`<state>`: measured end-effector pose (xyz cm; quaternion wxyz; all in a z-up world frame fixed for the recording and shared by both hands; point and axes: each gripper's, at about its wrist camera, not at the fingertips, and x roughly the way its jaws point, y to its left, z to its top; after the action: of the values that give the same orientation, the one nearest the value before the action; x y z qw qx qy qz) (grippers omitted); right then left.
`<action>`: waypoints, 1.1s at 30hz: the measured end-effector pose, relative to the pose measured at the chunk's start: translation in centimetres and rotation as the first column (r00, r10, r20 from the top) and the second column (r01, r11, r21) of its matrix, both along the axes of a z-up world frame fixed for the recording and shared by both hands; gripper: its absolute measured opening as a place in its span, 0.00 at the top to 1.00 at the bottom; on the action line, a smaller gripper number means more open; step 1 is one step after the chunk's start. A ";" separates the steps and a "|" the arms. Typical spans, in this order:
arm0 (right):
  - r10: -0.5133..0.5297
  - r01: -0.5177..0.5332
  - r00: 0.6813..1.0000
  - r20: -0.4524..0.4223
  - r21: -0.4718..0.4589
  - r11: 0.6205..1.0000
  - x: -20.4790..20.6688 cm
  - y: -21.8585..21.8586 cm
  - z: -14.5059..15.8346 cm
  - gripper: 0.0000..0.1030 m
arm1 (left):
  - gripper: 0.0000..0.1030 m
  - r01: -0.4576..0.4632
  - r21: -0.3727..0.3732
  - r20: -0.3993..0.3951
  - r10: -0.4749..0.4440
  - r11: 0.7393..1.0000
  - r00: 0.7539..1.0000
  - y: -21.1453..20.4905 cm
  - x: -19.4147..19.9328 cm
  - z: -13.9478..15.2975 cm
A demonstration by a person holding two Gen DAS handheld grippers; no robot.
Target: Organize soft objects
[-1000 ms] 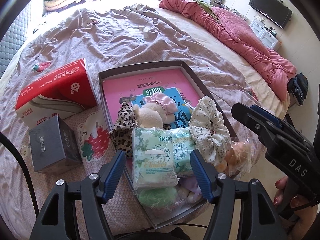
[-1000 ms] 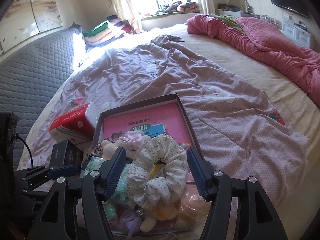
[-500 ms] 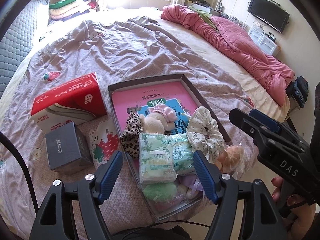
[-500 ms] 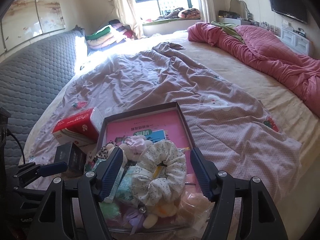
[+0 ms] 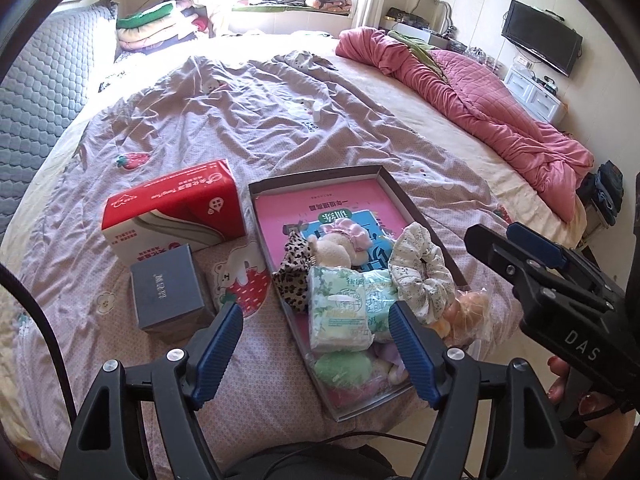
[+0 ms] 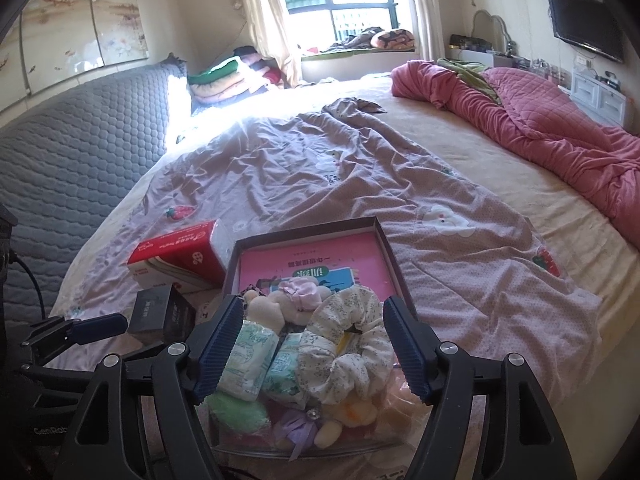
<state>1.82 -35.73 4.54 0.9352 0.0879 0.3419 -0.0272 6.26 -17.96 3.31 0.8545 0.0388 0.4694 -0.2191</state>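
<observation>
Left wrist view: left gripper (image 5: 316, 350) empty, jaws opening wide above the shallow box (image 5: 394, 190), where tissue pack (image 5: 340, 308), scrunchie (image 5: 420, 276) and plush toys already sit. Right wrist view: right gripper (image 6: 310, 346) likewise empty and opening over the scrunchie; red tissue box (image 6: 180, 254) and dark box (image 6: 164, 314) remain outside on the bed (image 6: 460, 280), so sorting looks mostly done.

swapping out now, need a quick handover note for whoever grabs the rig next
Left gripper: jaws opening, nothing between them, above the near end of the tray.
Right gripper: jaws opening, empty, above the floral scrunchie.
In the tray: tissue packs, plush toy, leopard scrunchie, green puff, all heaped at the near end.
Beside the tray: red tissue box, dark box.
Done: unclear. Left: sort the heap.
</observation>
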 end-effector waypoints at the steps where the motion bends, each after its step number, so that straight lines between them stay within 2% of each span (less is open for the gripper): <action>1: 0.002 -0.002 1.000 0.001 0.000 1.000 -0.2 0.2 0.1 0.28 | 0.28 -0.002 -0.001 -0.001 0.002 1.000 1.000 0.2 -0.1 0.0; 9: -0.022 0.022 1.000 0.003 -0.013 1.000 -2.4 1.4 0.2 0.28 | 0.27 -0.015 0.003 0.011 0.015 1.000 1.000 1.7 -1.6 0.0; 16: -0.014 0.013 0.999 -0.046 -0.025 1.000 -3.7 3.3 -1.2 0.28 | 0.27 -0.040 0.011 0.008 0.040 0.999 0.999 3.3 -3.3 -0.6; 24: -0.058 0.055 0.993 -0.099 -0.030 0.998 -5.6 4.5 -2.4 0.28 | 0.27 -0.057 0.013 0.009 0.057 0.998 0.998 4.6 -5.3 -1.3; 28: -0.044 0.041 0.995 -0.095 -0.036 0.999 -6.7 5.4 -2.0 0.28 | 0.27 -0.066 0.010 -0.003 0.066 0.998 0.998 5.1 -6.0 -1.4; 33: -0.042 0.040 0.998 -0.036 -0.054 0.998 -8.5 6.6 -0.5 0.28 | 0.27 -0.087 0.000 0.007 0.087 0.996 0.996 5.8 -7.2 -1.0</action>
<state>-6.68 -29.12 4.04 0.9300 0.0693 0.3565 -0.0570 -0.97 -12.18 2.30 0.8649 0.0190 0.4676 -0.1815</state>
